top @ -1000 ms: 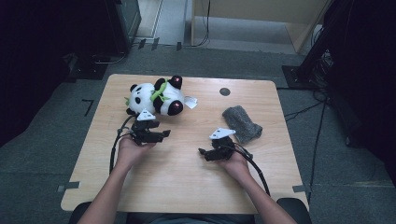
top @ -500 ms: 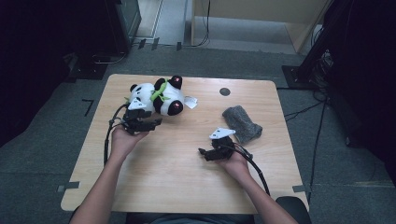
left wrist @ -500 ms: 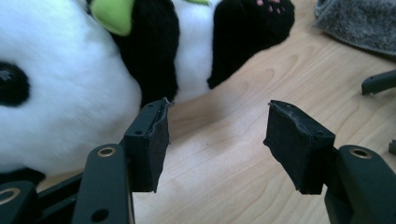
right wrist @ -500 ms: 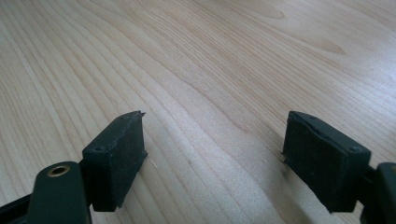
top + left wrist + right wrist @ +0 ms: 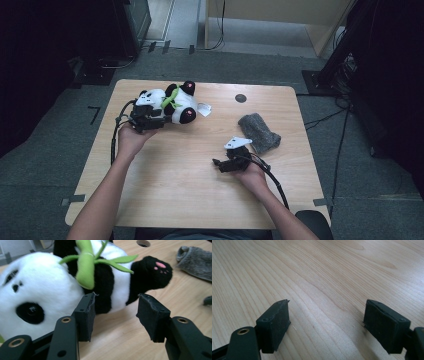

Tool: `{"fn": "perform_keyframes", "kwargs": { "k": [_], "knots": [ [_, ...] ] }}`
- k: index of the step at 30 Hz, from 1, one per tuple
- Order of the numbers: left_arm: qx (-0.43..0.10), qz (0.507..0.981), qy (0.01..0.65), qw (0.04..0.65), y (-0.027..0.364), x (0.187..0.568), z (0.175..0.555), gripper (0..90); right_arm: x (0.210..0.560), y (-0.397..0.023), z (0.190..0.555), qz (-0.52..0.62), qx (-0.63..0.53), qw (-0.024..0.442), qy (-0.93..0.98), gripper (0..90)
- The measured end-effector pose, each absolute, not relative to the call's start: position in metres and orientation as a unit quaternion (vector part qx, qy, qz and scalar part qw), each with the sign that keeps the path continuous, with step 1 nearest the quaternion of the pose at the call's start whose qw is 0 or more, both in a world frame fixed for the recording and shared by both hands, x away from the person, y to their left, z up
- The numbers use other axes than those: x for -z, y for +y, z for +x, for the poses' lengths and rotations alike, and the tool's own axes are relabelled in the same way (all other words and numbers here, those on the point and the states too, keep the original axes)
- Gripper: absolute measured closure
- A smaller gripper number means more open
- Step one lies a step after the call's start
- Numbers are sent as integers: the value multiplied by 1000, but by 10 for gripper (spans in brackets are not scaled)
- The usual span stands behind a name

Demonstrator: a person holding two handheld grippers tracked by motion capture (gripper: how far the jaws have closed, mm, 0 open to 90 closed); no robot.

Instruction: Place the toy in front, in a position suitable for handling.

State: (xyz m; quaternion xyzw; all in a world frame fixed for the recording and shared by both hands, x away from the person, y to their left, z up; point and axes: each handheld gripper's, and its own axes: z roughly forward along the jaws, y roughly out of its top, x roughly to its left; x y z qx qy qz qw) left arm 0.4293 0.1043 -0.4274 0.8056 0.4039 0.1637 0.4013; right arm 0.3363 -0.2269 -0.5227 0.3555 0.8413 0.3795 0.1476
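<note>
The left gripper [image 5: 115, 315] sits at the black-and-white plush panda toy [image 5: 170, 102], which lies on its side near the far left part of the pale wooden table [image 5: 165, 200]; its jaws stand wide apart with nothing between them, one pad right beside the toy's white head and black middle, the other over bare wood below a black foot. The likely step is a grasp on the toy, and it would go best if the jaws advance until the soft body sits deep between the pads, then close across the narrower black middle, not the round head. The right gripper [image 5: 327, 327] rests low over bare wood, also wide and empty, near a grey fuzzy cloth piece [image 5: 259, 132]. The panda's long axis runs roughly across the table, head toward the left edge, feet to the right.
</note>
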Motion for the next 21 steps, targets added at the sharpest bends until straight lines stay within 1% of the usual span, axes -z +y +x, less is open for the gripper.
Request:
{"fn": "perform_keyframes", "kwargs": {
  "k": [10,17,21],
  "knots": [
    [-163,790,419,418,109,415,441,512,523,-226,338,344,-381,143,846,202],
    [-166,794,421,406,104,413,455,537,523,-224,339,340,-381,142,848,185],
    [-164,796,428,395,102,419,465,536,523,-223,339,340,-381,141,849,185]
  ]
}}
